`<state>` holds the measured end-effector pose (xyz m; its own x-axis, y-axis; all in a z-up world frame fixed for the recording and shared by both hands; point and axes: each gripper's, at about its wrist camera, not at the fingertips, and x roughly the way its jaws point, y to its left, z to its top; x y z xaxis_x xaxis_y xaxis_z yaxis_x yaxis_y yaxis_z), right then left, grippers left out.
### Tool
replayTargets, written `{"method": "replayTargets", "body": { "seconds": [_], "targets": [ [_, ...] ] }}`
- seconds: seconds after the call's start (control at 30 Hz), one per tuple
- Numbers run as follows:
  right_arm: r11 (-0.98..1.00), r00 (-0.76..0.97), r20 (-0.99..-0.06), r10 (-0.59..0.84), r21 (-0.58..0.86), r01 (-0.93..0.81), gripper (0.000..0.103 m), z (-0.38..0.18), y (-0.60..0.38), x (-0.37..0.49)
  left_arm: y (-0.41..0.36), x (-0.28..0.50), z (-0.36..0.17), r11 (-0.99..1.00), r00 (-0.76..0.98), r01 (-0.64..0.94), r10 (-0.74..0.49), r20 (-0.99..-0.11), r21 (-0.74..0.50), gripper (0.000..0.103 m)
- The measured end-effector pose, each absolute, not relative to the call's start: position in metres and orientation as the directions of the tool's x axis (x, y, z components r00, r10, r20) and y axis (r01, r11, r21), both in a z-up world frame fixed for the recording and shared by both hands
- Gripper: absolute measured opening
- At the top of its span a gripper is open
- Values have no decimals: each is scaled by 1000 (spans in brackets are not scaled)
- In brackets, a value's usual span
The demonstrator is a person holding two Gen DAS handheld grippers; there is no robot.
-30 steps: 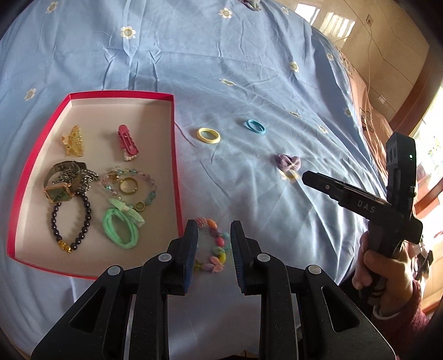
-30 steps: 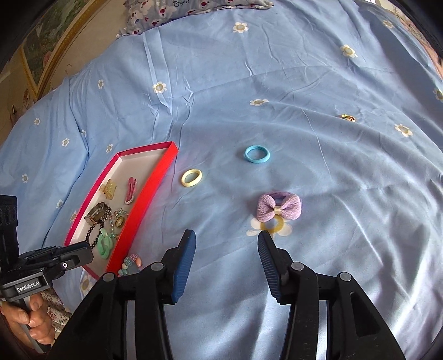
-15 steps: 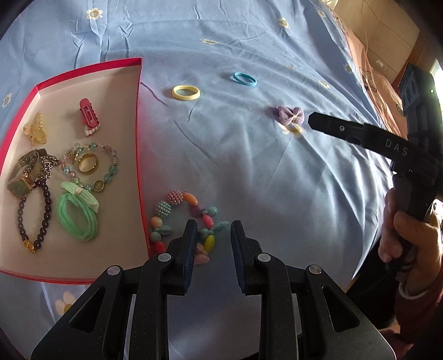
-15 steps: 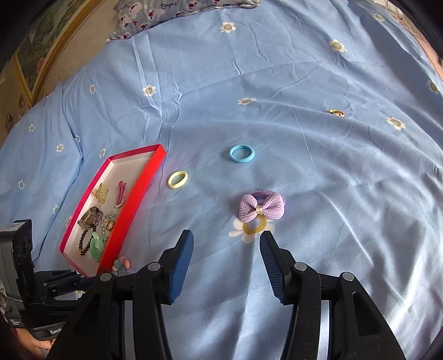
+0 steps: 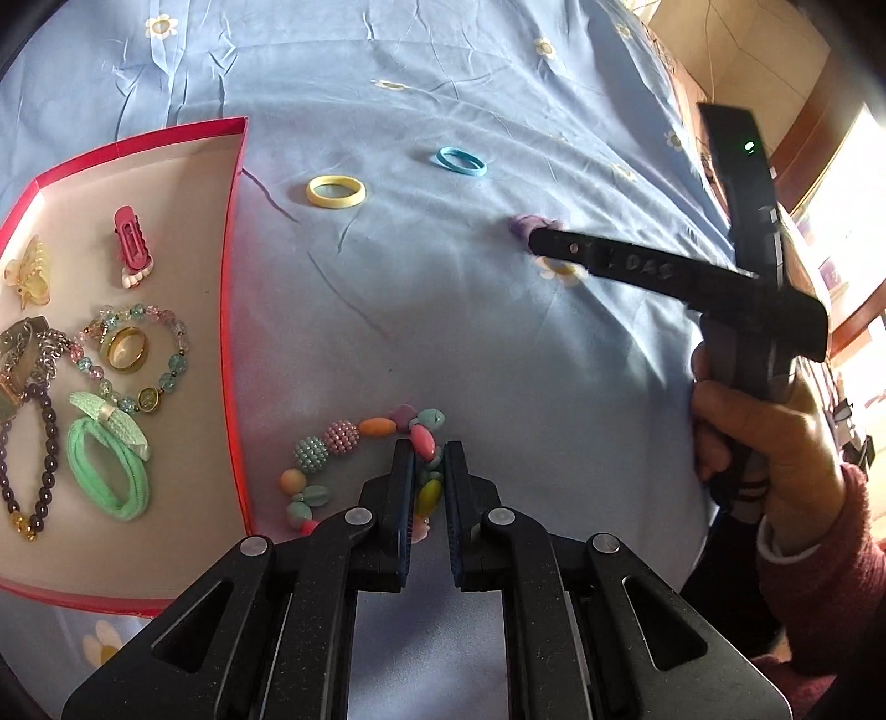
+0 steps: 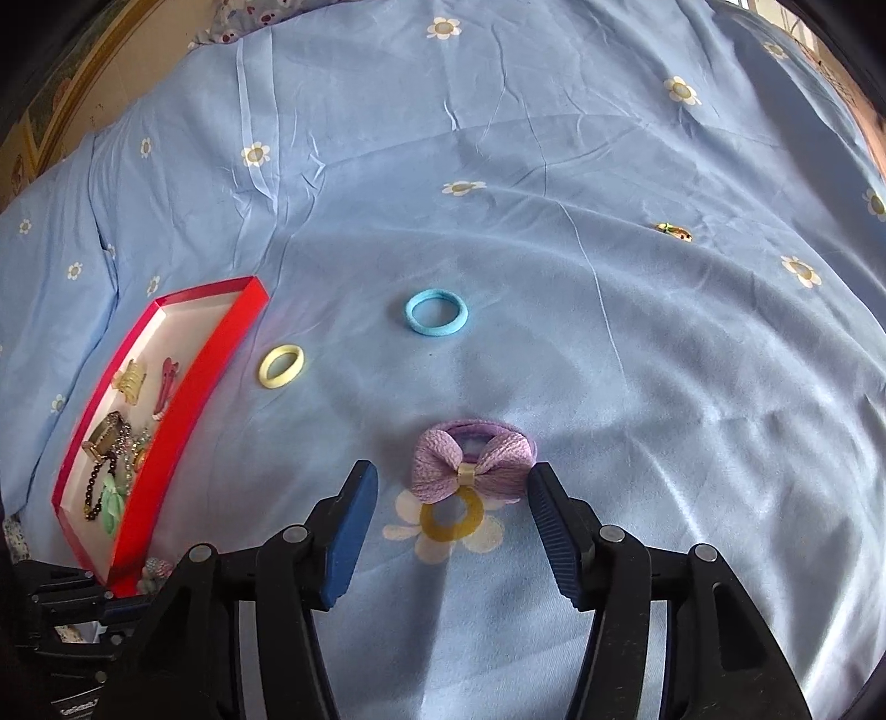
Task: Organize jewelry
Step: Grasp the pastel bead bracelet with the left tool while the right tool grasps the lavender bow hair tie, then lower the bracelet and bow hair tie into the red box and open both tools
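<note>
On a blue bed, the left tongs (image 5: 429, 476) are closing on a bead bracelet (image 5: 354, 437) beside the red tray (image 5: 230, 310). The right tongs (image 6: 451, 487), closing, straddle a purple bow (image 6: 470, 462) without touching it.

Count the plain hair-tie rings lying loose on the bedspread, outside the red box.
2: the yellow ring lies just beside the red box; the blue ring lies farther out, beyond the purple bow tie. None looks hidden.

a blue bedsheet (image 6: 637, 343) with small white daisies covers the bed, creased all over. at eleven o'clock in the right wrist view lies a patterned pillow (image 6: 260, 19). tan wall (image 5: 736, 50) shows at one o'clock in the left wrist view.
</note>
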<state>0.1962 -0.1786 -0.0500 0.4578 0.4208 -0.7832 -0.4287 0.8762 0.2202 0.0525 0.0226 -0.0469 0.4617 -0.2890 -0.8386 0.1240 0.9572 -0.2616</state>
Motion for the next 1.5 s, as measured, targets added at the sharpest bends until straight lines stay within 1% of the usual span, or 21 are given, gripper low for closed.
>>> {"method": "replayTargets", "body": {
  "seconds": [0.03, 0.07, 0.13, 0.17, 0.4, 0.47, 0.5, 0.53, 0.6, 0.63, 0.67, 0.77, 0.83, 0.87, 0.9, 1.0, 1.27, 1.5],
  "targets": [
    [878, 457, -788, 412, 211, -429, 28, -52, -178, 197, 23, 53, -45, 957, 467, 122, -290, -836, -264, 9],
    [878, 460, -786, 413, 210, -429, 26, -51, -177, 196, 24, 53, -43, 956, 472, 121, -293, -832, -268, 9],
    [876, 473, -776, 417, 205, -436, 18, -47, -179, 193, 28, 52, -38, 954, 487, 117, -299, -821, -278, 8],
    [873, 472, -774, 422, 207, -441, 0, -45, -179, 191, 29, 52, -35, 952, 495, 115, -301, -815, -282, 8],
    [839, 455, -749, 481, 242, -488, 0, -31, -174, 172, 43, 46, -11, 946, 551, 113, -315, -773, -304, 8],
    [843, 467, -742, 482, 248, -477, 1, -28, -175, 173, 46, 44, -5, 944, 563, 112, -317, -763, -310, 8],
    [847, 471, -738, 482, 256, -466, 7, -27, -176, 175, 47, 44, -1, 943, 568, 112, -318, -759, -312, 8],
    [852, 470, -742, 478, 263, -452, 11, -28, -178, 179, 48, 43, 2, 943, 574, 111, -319, -754, -315, 8],
    [850, 454, -745, 489, 291, -439, 51, -31, -178, 187, 50, 42, 7, 941, 582, 108, -321, -747, -320, 8],
    [852, 458, -744, 487, 288, -438, 56, -33, -177, 190, 51, 41, 9, 940, 586, 107, -322, -743, -323, 8],
    [856, 463, -749, 474, 270, -440, 57, -34, -174, 192, 53, 41, 11, 940, 589, 105, -322, -741, -325, 8],
    [866, 447, -777, 443, 243, -436, 57, -45, -164, 202, 56, 40, 15, 940, 597, 98, -318, -737, -327, 8],
    [867, 432, -791, 433, 235, -439, 55, -52, -160, 206, 59, 39, 17, 941, 602, 93, -314, -735, -326, 8],
    [870, 442, -790, 425, 223, -439, 45, -52, -159, 206, 60, 39, 18, 941, 604, 90, -311, -734, -325, 8],
    [871, 446, -788, 423, 219, -440, 31, -52, -159, 206, 62, 38, 18, 942, 607, 87, -309, -732, -325, 8],
    [866, 458, -776, 433, 218, -450, 26, -46, -160, 201, 67, 37, 21, 942, 617, 77, -302, -727, -326, 8],
    [811, 437, -733, 521, 264, -523, 25, -19, -143, 174, 88, 29, 29, 945, 653, 38, -270, -708, -325, 8],
    [727, 376, -694, 615, 314, -610, 25, 1, -107, 146, 117, 15, 34, 945, 684, -23, -223, -694, -326, 8]
  ]
}}
